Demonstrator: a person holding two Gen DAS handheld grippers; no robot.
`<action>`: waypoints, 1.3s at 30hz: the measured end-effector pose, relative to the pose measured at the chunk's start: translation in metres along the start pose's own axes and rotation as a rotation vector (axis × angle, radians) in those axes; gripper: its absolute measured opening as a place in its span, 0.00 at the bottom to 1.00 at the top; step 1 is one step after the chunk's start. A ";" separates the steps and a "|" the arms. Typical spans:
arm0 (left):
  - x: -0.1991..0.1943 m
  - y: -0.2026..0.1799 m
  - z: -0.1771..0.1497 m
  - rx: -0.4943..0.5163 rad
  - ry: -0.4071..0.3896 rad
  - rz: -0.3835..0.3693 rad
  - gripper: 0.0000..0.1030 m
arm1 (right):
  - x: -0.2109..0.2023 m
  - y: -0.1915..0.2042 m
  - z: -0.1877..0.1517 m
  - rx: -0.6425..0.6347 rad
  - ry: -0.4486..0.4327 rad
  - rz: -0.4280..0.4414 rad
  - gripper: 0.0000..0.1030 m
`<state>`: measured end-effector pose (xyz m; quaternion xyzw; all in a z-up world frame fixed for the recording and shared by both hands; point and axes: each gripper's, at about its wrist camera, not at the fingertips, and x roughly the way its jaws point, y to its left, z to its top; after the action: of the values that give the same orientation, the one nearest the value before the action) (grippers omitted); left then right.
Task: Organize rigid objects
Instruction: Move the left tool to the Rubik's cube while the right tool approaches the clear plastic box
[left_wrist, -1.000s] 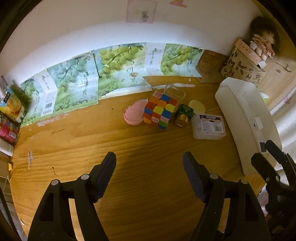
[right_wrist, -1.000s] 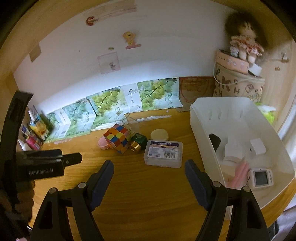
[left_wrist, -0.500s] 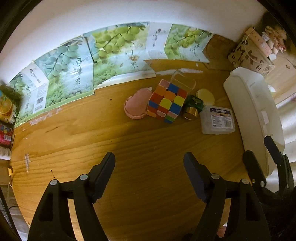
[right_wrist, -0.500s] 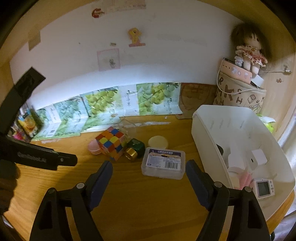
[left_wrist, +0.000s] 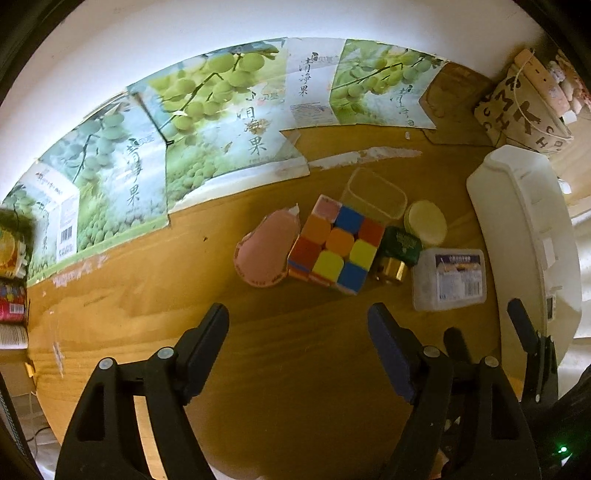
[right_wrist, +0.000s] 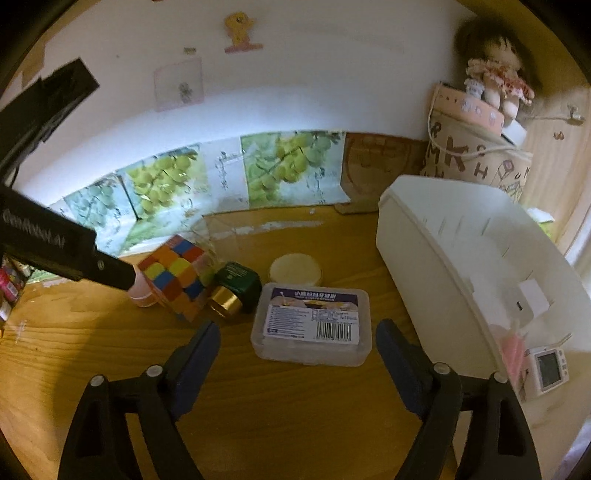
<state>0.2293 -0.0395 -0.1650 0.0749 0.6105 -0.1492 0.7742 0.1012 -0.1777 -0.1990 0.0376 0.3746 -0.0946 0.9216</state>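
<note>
An approach step is judged to be in hand, with nothing yet lifted from the wooden table. At the left, the left gripper is held over bare wood with its jaws opening and nothing between them; the pink case and the colour cube lie just beyond it, touching each other. Next along, a green bottle with a gold cap is pressed against the cube, and a round cream lid lies just behind. Further right, the right gripper is seen with its jaws opening, empty, and the clear labelled box lies just ahead between the fingers, not yet touched. The next move is judged to call for a further descent until the pads straddle the box's short sides, then a closing. At the far right the white bin stands near, already holding small items, and its near wall would have to be cleared.
</note>
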 end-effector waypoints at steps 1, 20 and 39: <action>0.003 -0.001 0.002 0.002 0.004 0.003 0.80 | 0.003 -0.001 0.000 0.006 0.002 -0.005 1.00; 0.045 -0.012 0.024 -0.026 0.084 -0.012 0.83 | 0.052 -0.012 -0.007 0.049 0.114 -0.030 1.00; 0.071 -0.028 0.038 -0.019 0.112 -0.066 0.78 | 0.078 -0.015 -0.001 0.078 0.165 -0.013 1.00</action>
<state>0.2705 -0.0873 -0.2224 0.0556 0.6564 -0.1644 0.7341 0.1517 -0.2040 -0.2541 0.0787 0.4453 -0.1120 0.8849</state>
